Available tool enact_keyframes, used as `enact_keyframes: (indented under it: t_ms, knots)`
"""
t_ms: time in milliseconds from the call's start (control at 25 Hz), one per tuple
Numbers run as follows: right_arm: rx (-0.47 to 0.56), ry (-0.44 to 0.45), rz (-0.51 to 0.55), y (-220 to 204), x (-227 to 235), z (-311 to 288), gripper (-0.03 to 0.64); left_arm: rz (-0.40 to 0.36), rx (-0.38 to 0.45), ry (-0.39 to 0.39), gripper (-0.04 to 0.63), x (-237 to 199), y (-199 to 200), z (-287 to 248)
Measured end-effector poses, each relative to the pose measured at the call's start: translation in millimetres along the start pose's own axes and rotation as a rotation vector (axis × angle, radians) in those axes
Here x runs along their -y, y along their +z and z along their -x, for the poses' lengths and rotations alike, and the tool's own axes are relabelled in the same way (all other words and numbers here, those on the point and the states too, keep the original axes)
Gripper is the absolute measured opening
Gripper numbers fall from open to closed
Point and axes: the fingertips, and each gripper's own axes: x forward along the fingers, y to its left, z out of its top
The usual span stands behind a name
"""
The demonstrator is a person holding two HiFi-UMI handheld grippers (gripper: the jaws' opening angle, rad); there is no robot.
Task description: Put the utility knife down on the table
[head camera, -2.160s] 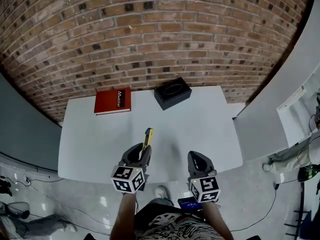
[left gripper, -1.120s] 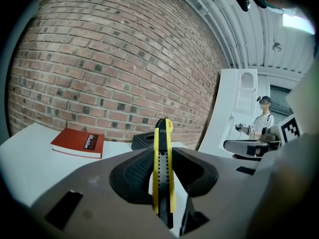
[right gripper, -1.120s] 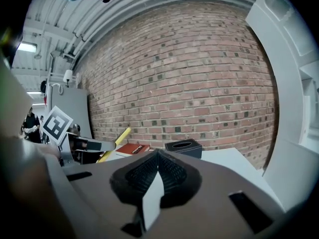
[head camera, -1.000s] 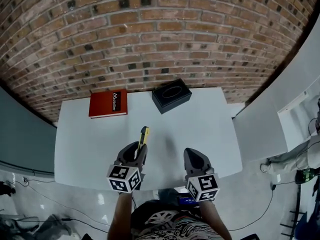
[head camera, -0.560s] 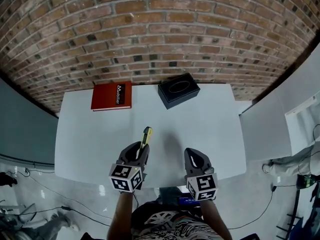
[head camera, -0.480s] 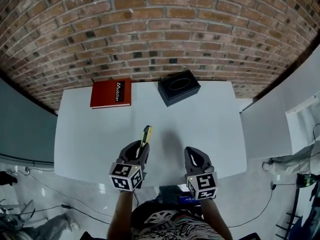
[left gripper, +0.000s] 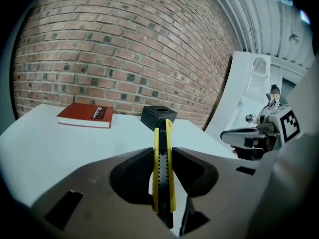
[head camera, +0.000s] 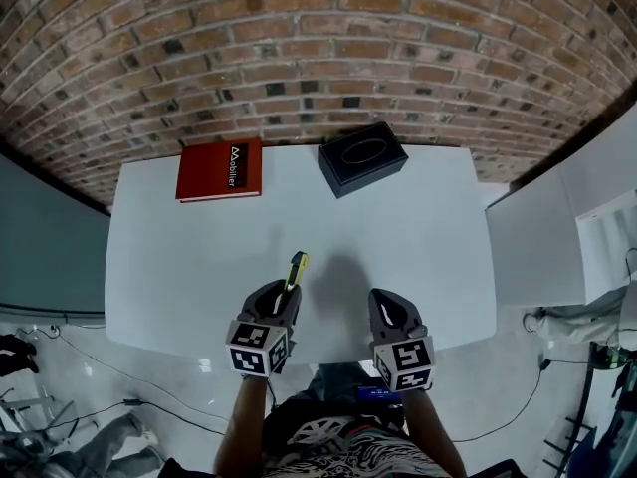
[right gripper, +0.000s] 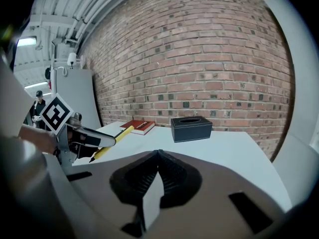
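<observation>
A yellow and black utility knife (head camera: 295, 271) (left gripper: 163, 166) is clamped between the jaws of my left gripper (head camera: 280, 303) (left gripper: 163, 156), its tip pointing away over the white table (head camera: 179, 267). The knife (right gripper: 110, 141) and the left gripper (right gripper: 75, 138) also show in the right gripper view, held above the table. My right gripper (head camera: 388, 312) (right gripper: 158, 158) hangs over the table's near edge, jaws shut with nothing between them.
A red book (head camera: 220, 170) (left gripper: 85, 115) lies at the table's far left by the brick wall. A black tissue box (head camera: 362, 157) (left gripper: 158, 117) (right gripper: 191, 128) stands at the far middle. A white cabinet (head camera: 542, 247) stands to the right of the table.
The head camera has shifted a little, so the table sits lower and more centred. Both grippers hold about the same place, the knife still in the left one.
</observation>
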Motion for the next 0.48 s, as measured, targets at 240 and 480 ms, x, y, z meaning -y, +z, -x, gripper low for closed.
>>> enact_keyframes:
  t_ms: [240, 480]
  knots:
    - [-0.053, 0.017, 0.005, -17, 2, -11, 0.0, -0.031, -0.063, 0.012, 0.12, -5, -23, -10]
    - [-0.091, 0.033, -0.006, -29, 2, -23, 0.0, -0.083, -0.142, 0.016, 0.12, -7, -47, -23]
